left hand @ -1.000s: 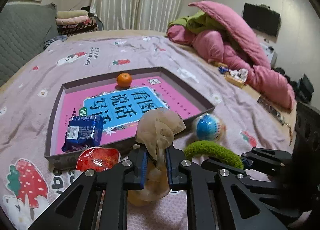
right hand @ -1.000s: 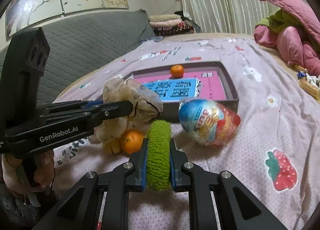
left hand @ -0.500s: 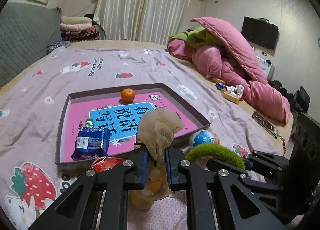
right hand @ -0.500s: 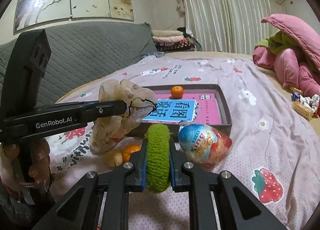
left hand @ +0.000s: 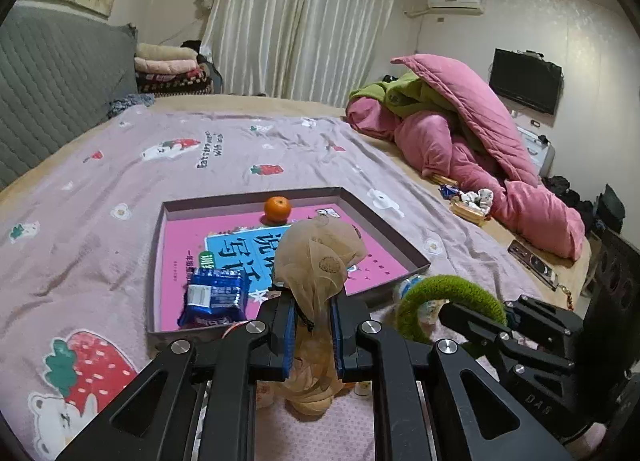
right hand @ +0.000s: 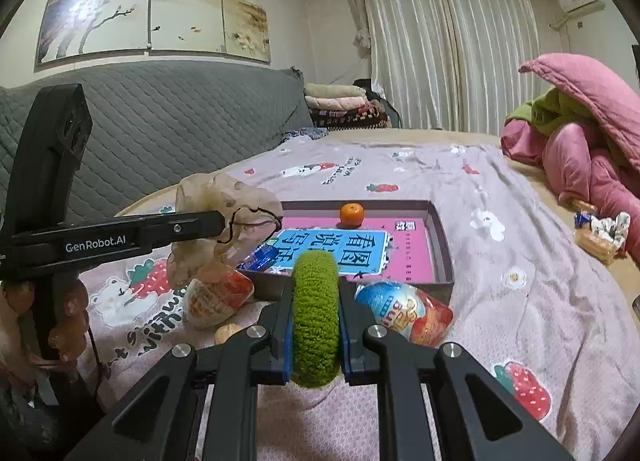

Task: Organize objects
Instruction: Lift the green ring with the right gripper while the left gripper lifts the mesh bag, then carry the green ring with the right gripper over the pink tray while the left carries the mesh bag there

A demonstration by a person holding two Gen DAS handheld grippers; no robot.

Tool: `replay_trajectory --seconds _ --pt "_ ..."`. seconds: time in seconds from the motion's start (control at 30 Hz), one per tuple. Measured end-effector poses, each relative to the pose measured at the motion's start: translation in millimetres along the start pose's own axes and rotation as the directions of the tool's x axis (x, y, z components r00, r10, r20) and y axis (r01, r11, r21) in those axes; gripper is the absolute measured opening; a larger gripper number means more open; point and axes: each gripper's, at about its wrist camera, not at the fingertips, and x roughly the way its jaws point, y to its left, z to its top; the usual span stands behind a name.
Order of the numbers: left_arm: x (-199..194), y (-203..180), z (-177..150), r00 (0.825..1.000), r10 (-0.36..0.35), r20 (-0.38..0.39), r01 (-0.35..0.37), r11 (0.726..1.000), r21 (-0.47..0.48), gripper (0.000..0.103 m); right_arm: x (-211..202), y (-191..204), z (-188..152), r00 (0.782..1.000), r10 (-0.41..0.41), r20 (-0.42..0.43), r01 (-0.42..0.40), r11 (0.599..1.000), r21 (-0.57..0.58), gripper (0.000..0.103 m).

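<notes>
A shallow tray point(left hand: 362, 217) lies on the bed point(left hand: 80, 221), with a book point(left hand: 240, 249) flat inside it, a tangerine point(left hand: 277, 209) at its far edge and a snack packet point(left hand: 214, 297) at its near left corner. Before the tray's near edge, two egg-shaped packets point(right hand: 404, 311) lie on the bed. A heaped quilt point(left hand: 472, 149) sits far right; folded blankets point(left hand: 168, 69) are stacked far left.

left gripper point(left hand: 313, 335): black, blue pads, silver screws | side: white "GenRobot.AI" | right gripper point(right hand: 316, 335): same

Two egg toys point(right hand: 404, 311), one orange point(right hand: 352, 213)
</notes>
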Motion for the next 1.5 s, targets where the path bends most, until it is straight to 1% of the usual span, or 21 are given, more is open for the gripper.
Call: replay_trajectory --seconds 0.3,0.47,0.63,0.83,1.07,1.33,1.5 --pt "-10 2 4 0.999 0.021 0.04 -0.022 1.0 0.015 0.015 -3 3 10 1.0 -0.004 0.031 0.004 1.0 -0.019 0.017" --pt "-7 4 3 0.999 0.029 0.033 -0.029 1.0 0.009 0.015 -2 1 16 0.999 -0.009 0.042 0.01 1.0 -0.022 0.017" --pt "-9 9 6 0.998 0.042 0.045 -0.042 0.999 0.001 0.015 2 -1 22 0.999 -0.015 0.041 0.016 1.0 -0.024 0.017" --pt "-8 22 10 0.997 0.058 0.047 -0.057 0.998 -0.027 0.016 8 -5 32 0.999 -0.016 0.052 0.017 0.999 -0.027 0.017" --pt "-1 33 17 0.996 0.073 0.044 -0.07 0.996 -0.054 0.016 12 -7 40 0.999 -0.013 0.051 0.014 0.999 -0.029 0.017" --pt "8 42 29 0.994 0.094 0.05 -0.091 0.994 -0.065 0.016 21 -10 56 0.997 -0.015 0.079 0.018 0.999 -0.044 0.017" --pt "19 45 32 0.994 0.099 0.038 -0.096 0.993 -0.064 0.016 30 -12 65 0.996 -0.014 0.089 0.018 0.999 -0.045 0.017"
